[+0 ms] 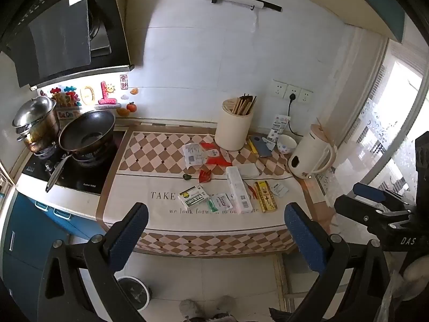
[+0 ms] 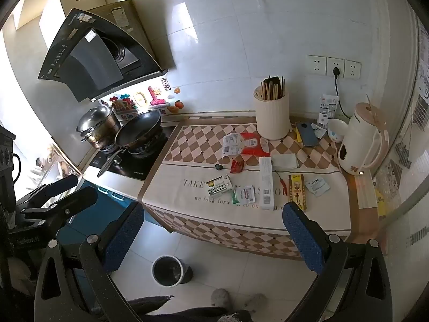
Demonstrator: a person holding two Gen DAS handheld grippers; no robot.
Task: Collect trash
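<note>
Both grippers hang back over the floor, angled down at the surface (image 2: 308,214). The left gripper (image 1: 215,230) has its jaws spread wide with nothing between them; the right gripper (image 2: 213,230) likewise, empty.

The trash lies scattered across the cloth: a long white box (image 2: 266,182) at the centre, a green-and-white carton (image 2: 219,186) at its 9 o'clock, a yellow packet (image 2: 297,190) at its 3 o'clock, and a red wrapper (image 2: 250,145) up at 11 o'clock, under a printed white sachet (image 2: 232,145). All flat and loose, so I'd judge nothing has been picked yet.

The bin (image 2: 168,270) stands on the floor at 7 o'clock from the cloth, mouth up, inside too dark to read. The cream holder (image 2: 272,118) at 12 o'clock carries chopsticks upright. A small bowl (image 2: 335,131) sits by the kettle (image 2: 362,139); its contents can't be made out.
</note>
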